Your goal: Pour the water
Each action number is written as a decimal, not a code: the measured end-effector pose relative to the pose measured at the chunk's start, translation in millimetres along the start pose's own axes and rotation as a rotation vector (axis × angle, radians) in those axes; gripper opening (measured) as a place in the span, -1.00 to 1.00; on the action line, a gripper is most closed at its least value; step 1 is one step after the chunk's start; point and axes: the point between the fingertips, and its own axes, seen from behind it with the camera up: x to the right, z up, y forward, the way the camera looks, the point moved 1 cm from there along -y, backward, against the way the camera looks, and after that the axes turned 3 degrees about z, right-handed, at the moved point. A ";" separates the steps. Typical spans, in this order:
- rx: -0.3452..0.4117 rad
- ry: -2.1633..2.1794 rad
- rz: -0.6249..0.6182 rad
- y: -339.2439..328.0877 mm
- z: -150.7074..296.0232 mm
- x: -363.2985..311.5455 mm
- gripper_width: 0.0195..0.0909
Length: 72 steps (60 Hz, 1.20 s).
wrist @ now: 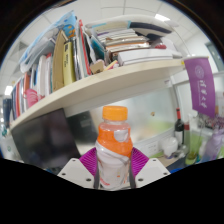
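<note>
A bottle (114,142) with an orange cap and an orange-and-white label stands upright between my fingers. My gripper (113,166) is shut on the bottle, with the magenta pads (88,160) pressing against its lower body on both sides. The bottle is lifted in front of a shelf, and its base is hidden below the fingers. No cup or other vessel for the water is in view.
A wooden shelf (100,90) packed with books and stacked papers runs overhead. A dark monitor (40,135) stands to the left behind the bottle. To the right are a purple banner (201,85), a dark bottle (180,128) and small desk items.
</note>
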 end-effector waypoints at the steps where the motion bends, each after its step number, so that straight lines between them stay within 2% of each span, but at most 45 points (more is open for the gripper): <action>1: 0.004 -0.036 -0.027 0.0 -0.3 10.0 -0.39; 9: -0.017 -0.257 -0.150 -0.1 -27.2 76.9 -0.39; 16: -0.080 -0.298 -0.168 5.2 -77.6 118.5 -0.39; 26: -0.132 -0.282 -0.159 15.5 -137.0 154.1 -0.39; 41: -0.147 -0.252 -0.185 8.5 -180.1 171.1 -0.34; 51: -0.086 -0.329 -0.197 0.9 -179.2 167.2 -0.28; 58: -0.087 -0.315 -0.204 1.9 -178.2 168.1 0.02; 61: -0.118 -0.331 -0.211 1.4 -183.2 171.4 0.16; 62: -0.137 -0.332 -0.218 -0.1 -186.2 173.1 0.27; 65: -0.180 -0.328 -0.250 -7.5 -192.5 178.3 0.87; 66: -0.185 -0.330 -0.259 -11.1 -192.2 178.8 0.92; 68: -0.184 -0.344 -0.282 -20.5 -189.0 179.6 0.85; 72: -0.181 -0.371 -0.328 -46.3 -181.3 177.3 0.87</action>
